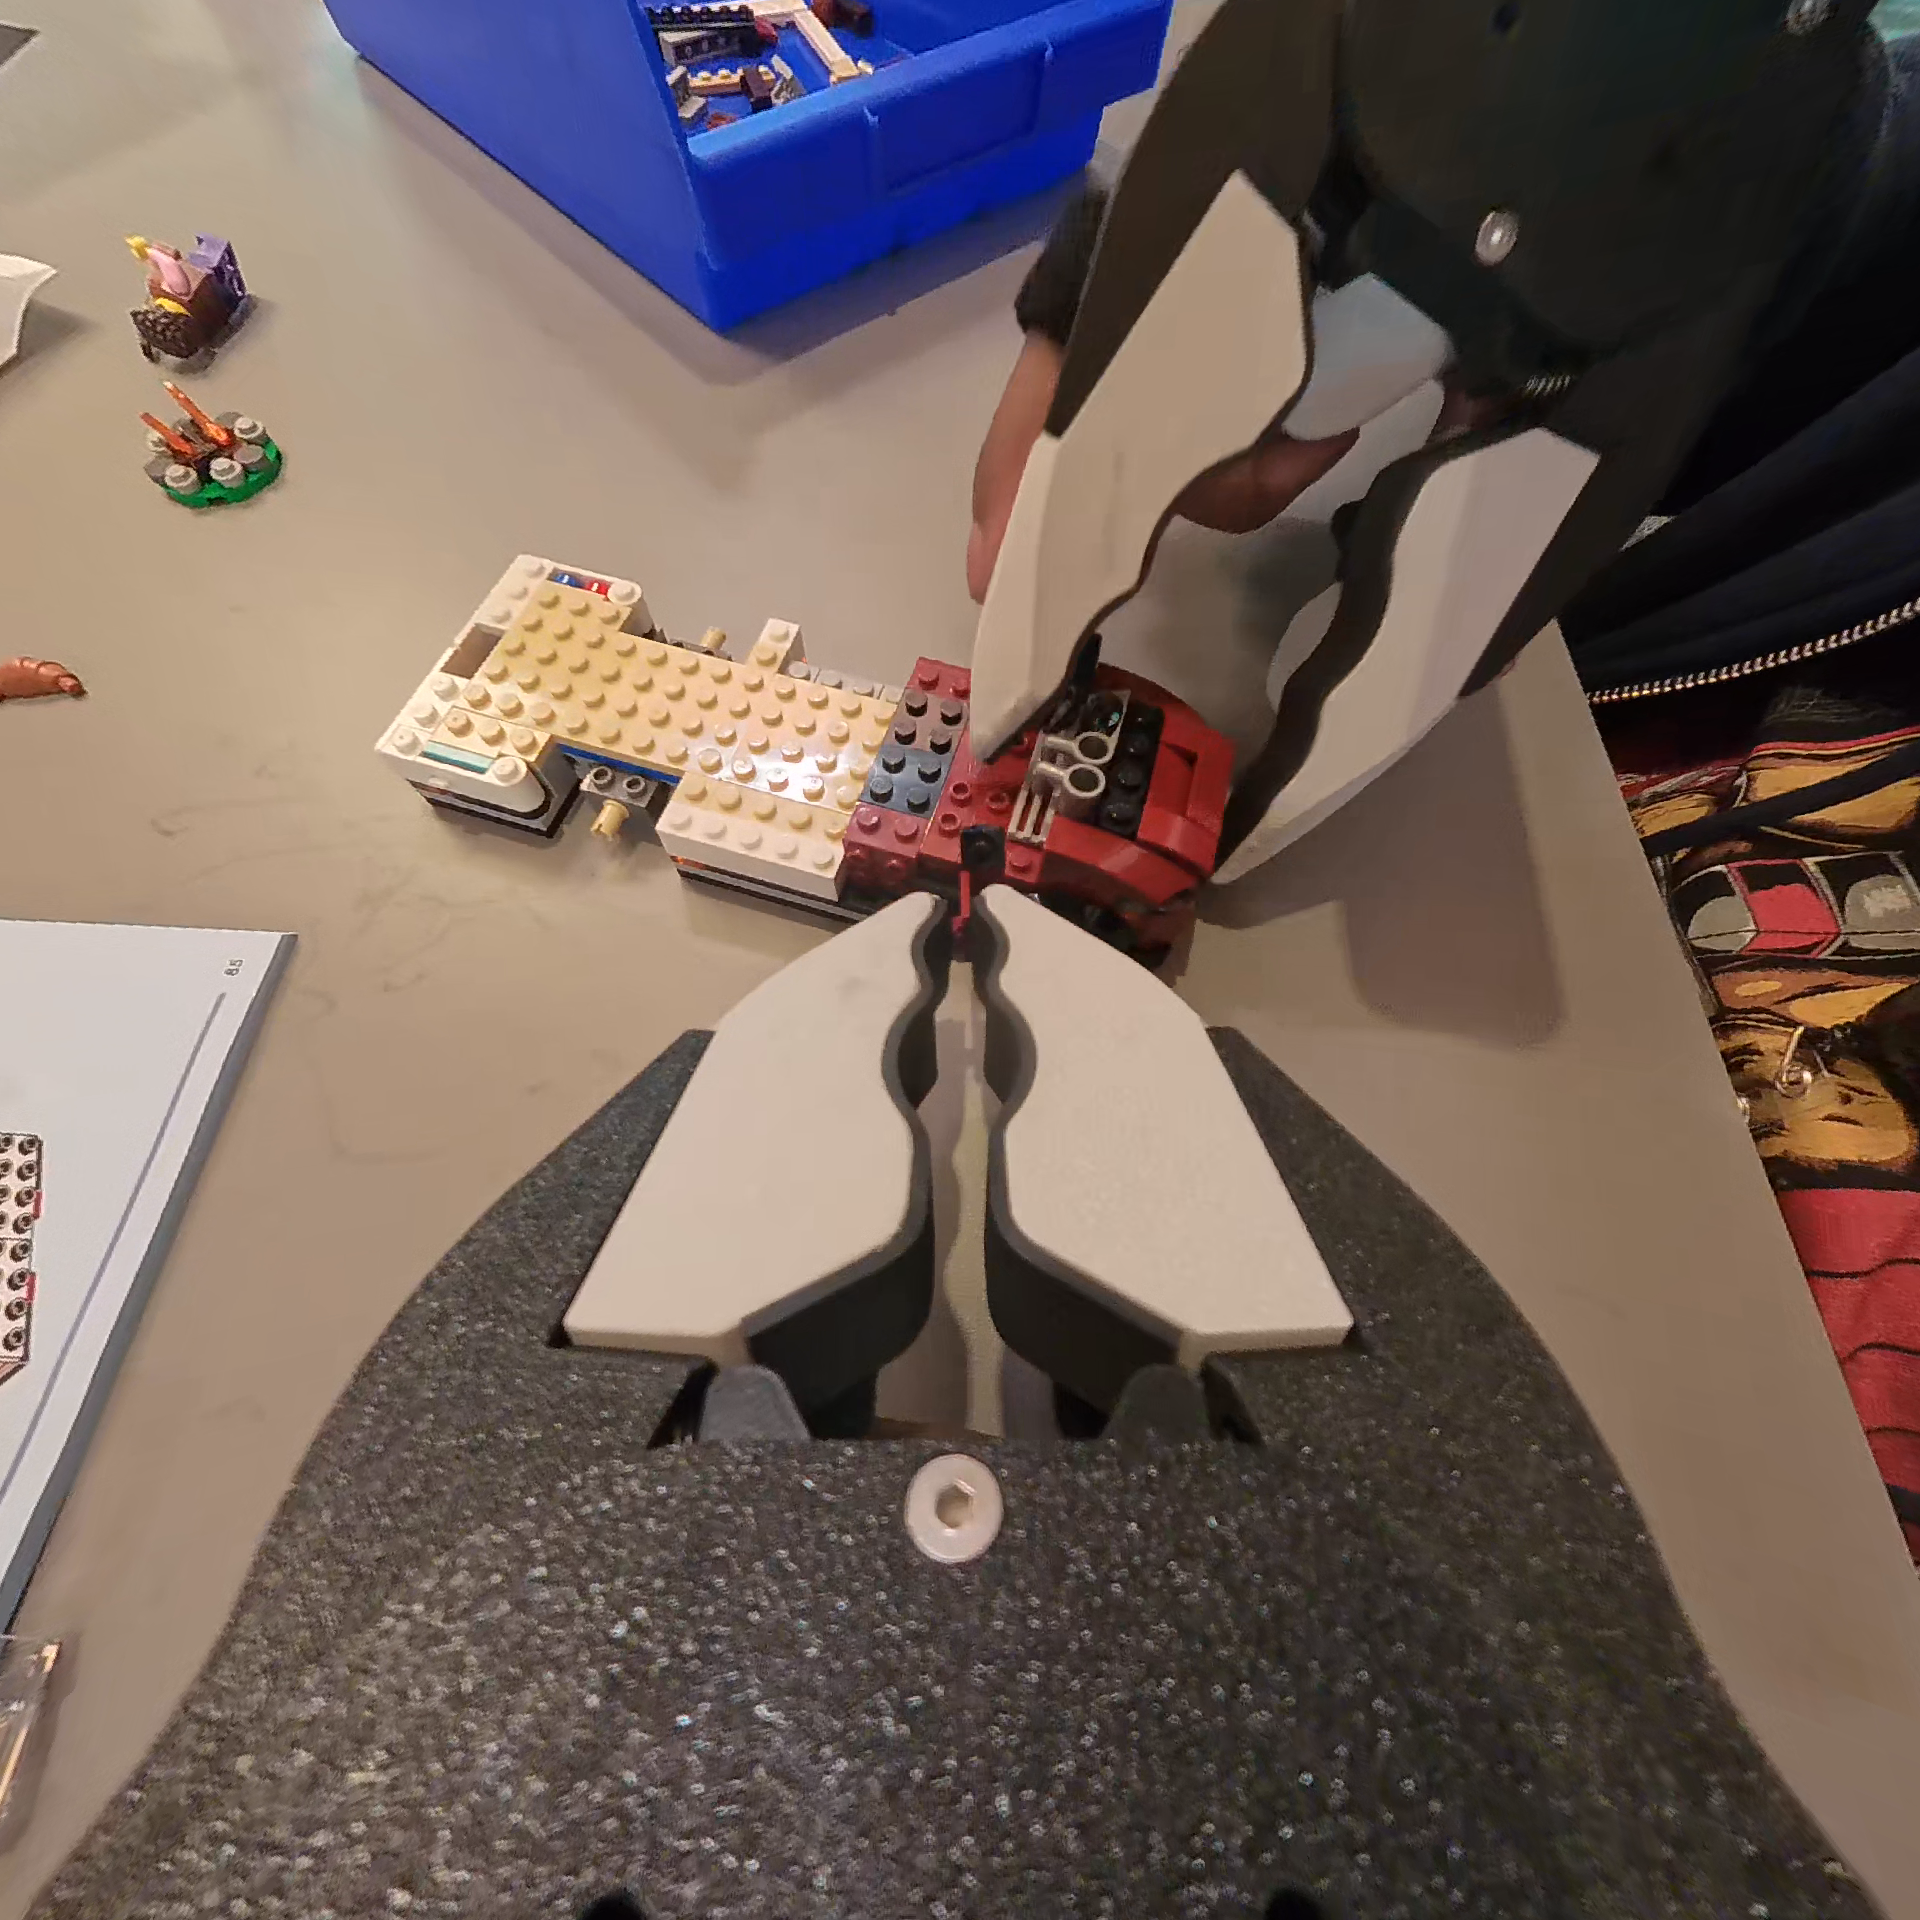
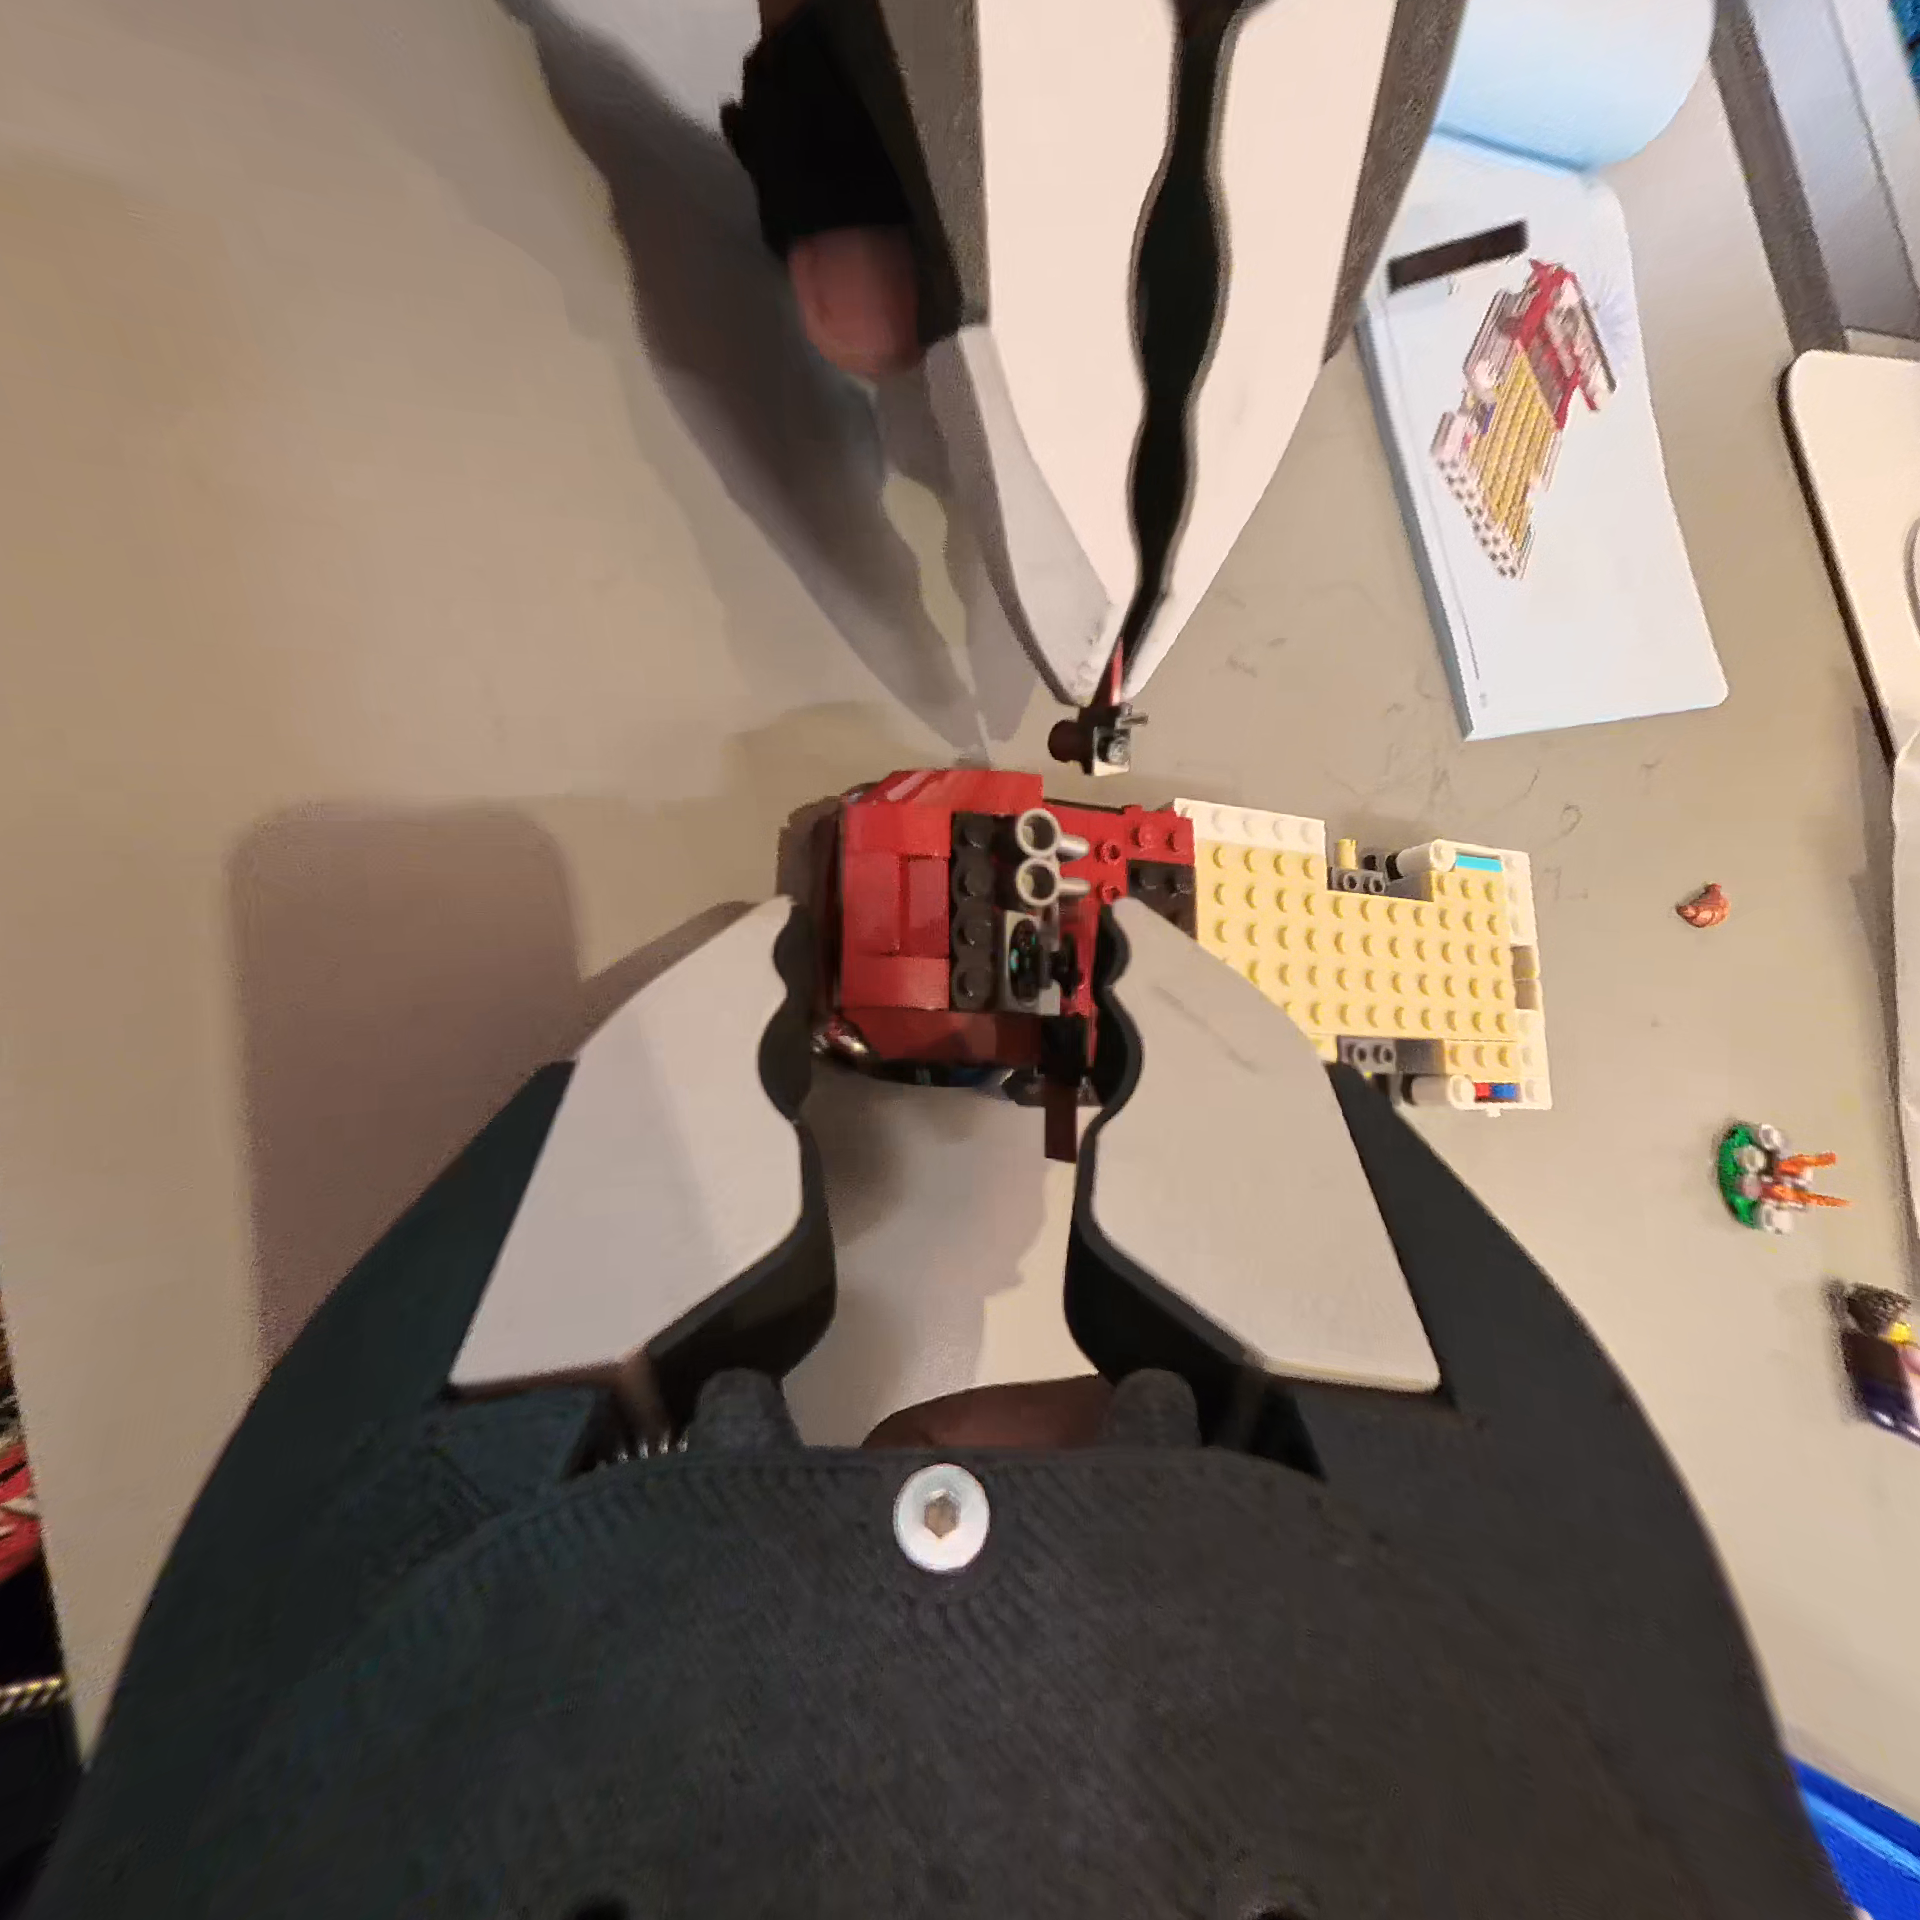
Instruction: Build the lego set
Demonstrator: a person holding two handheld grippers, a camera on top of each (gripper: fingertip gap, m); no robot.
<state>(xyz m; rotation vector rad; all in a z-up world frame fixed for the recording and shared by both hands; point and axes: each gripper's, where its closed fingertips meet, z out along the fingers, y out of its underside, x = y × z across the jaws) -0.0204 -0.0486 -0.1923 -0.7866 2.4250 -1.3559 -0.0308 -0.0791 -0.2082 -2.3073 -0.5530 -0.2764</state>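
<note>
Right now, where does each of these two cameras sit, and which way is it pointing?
Left wrist view: sits on the left gripper, looking down along its fingers, shut on a small dark red piece, at the brick vehicle; the right gripper straddles its red front.
Right wrist view: sits on the right gripper, facing the opposite way.
Both share the vehicle, both grippers, the booklet and the table.

We look from two cameras, each riding on a hand-held gripper and aimed forward and steeply down along its fingers at the table (image 1: 436, 582). The brick vehicle (image 1: 727, 727) is our landmark. The left wrist view comes at it from one long side, close above. The right wrist view faces it from the opposite side, equally near. Both share the vehicle, the booklet (image 2: 1538, 468) beside it, and each other's gripper beyond it.
</note>
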